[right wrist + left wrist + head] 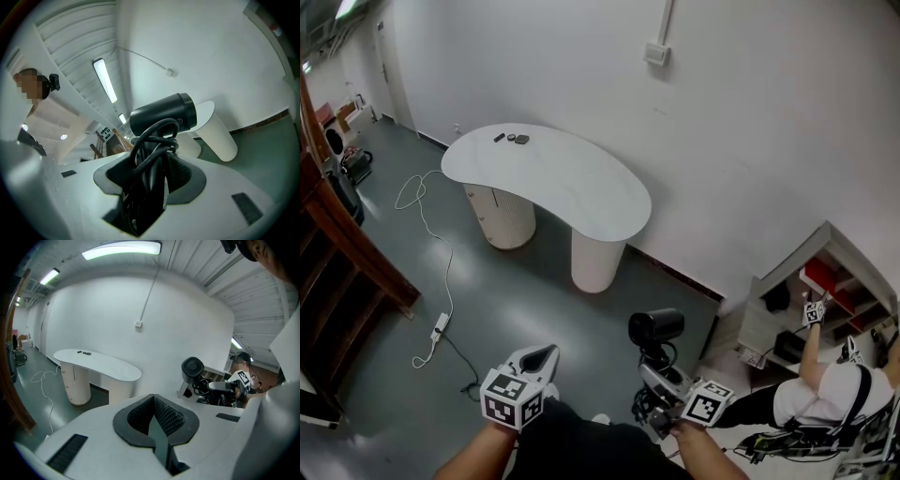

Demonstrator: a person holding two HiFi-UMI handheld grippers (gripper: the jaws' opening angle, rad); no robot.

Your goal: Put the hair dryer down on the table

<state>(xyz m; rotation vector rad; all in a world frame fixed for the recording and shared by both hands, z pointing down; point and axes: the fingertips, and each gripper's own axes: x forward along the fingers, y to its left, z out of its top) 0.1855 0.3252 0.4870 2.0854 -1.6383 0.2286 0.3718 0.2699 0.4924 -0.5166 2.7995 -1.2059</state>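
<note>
Right gripper view shows my right gripper (150,178) clamped on the hair dryer (164,115) together with its wound cord (151,140), I think so that nothing hangs loose. The table (572,187) stands well apart ahead. My left gripper (154,423) is closed and empty.

The white curved table (581,192) bears small dark items (516,139) at one end.
</note>
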